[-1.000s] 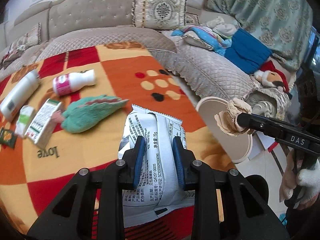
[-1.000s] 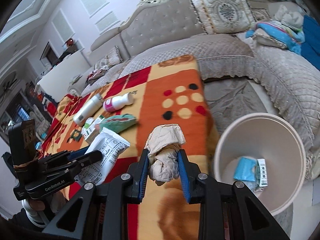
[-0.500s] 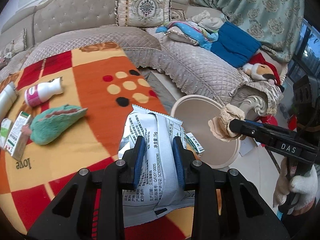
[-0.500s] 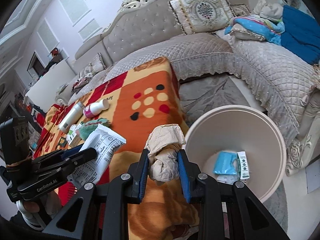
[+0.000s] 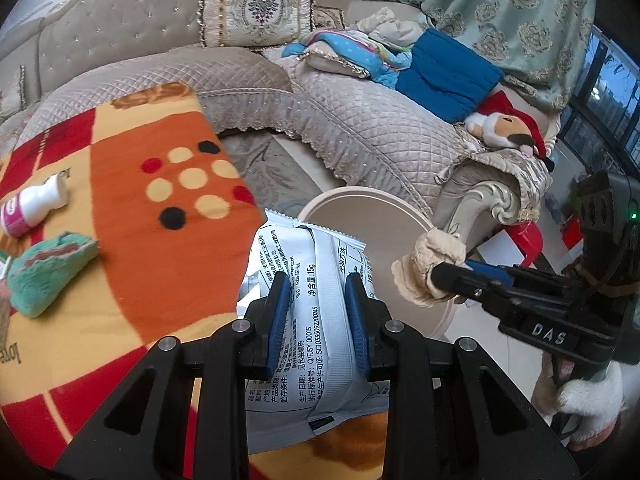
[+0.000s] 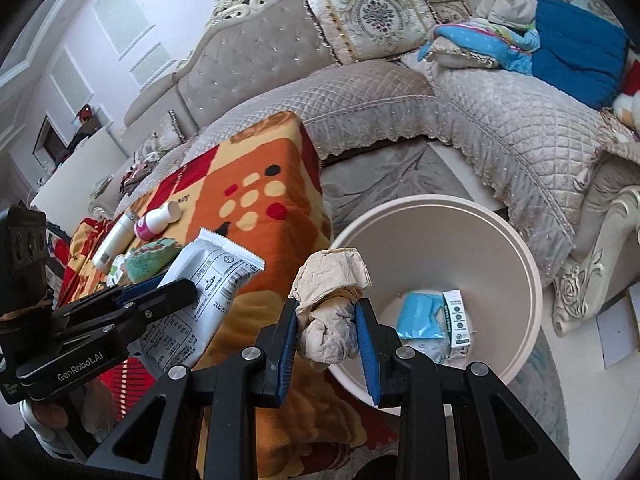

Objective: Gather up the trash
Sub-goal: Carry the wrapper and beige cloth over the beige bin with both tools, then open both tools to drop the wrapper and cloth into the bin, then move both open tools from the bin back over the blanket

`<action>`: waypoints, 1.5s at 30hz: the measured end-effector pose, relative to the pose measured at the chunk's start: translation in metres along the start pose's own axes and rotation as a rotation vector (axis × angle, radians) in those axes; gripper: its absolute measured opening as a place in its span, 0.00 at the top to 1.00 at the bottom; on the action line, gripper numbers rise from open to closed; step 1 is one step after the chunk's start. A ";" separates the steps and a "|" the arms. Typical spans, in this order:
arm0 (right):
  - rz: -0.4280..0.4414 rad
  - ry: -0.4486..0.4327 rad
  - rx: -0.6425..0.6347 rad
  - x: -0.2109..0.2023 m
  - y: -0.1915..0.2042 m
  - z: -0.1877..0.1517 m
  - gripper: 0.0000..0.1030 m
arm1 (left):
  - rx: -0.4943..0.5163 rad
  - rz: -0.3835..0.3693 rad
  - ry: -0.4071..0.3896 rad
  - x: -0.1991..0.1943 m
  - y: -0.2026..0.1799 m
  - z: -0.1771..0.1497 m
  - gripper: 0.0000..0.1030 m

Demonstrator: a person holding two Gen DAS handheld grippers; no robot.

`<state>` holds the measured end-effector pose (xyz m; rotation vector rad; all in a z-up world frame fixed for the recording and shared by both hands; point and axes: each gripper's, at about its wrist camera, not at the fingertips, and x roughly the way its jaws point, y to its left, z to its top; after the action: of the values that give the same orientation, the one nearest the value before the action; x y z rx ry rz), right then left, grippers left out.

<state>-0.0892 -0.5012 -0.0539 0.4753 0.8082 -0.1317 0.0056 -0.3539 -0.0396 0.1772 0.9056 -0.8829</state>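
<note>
My left gripper [image 5: 316, 284] is shut on a silver-white printed snack wrapper [image 5: 320, 328], held over the blanket's right edge beside the bin. That wrapper [image 6: 208, 288] and the left gripper [image 6: 176, 292] also show in the right wrist view. My right gripper [image 6: 326, 312] is shut on a crumpled beige tissue wad [image 6: 332, 312], hanging just over the near left rim of the round cream bin [image 6: 520, 248]. In the left wrist view the tissue wad [image 5: 432, 268] sits in front of the bin [image 5: 384, 232]. Inside the bin lie a blue packet [image 6: 420, 316] and a small white box [image 6: 456, 316].
On the orange-and-red blanket [image 5: 132, 208] lie a white bottle with pink label [image 5: 32, 204], a green plush cloth [image 5: 44, 272] and, in the right wrist view, a white tube [image 6: 114, 240]. A quilted grey sofa [image 5: 360, 120] with cushions, clothes and a toy curves behind the bin.
Both grippers have moved to the right, toward the bin, each keeping its grip. The bin has grown larger in both views and the tissue now hangs over its rim.
</note>
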 end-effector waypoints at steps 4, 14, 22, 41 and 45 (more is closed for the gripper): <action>-0.022 0.012 0.014 0.006 -0.012 -0.003 0.73 | 0.000 -0.012 0.017 0.012 -0.007 0.003 0.74; -0.054 0.059 0.094 0.025 -0.047 -0.011 0.73 | -0.011 -0.041 0.056 0.042 -0.020 0.007 0.73; -0.098 0.079 0.133 0.030 -0.063 -0.015 0.51 | -0.009 -0.042 0.072 0.051 -0.019 0.005 0.67; -0.064 0.096 0.095 0.033 -0.033 -0.016 0.51 | -0.040 0.025 0.052 0.022 0.010 -0.010 0.67; -0.055 0.101 0.070 0.035 -0.019 -0.014 0.51 | -0.056 0.045 0.044 0.012 0.023 -0.016 0.67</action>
<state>-0.0801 -0.5090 -0.0938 0.5294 0.9177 -0.1885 0.0160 -0.3385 -0.0635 0.1684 0.9626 -0.8136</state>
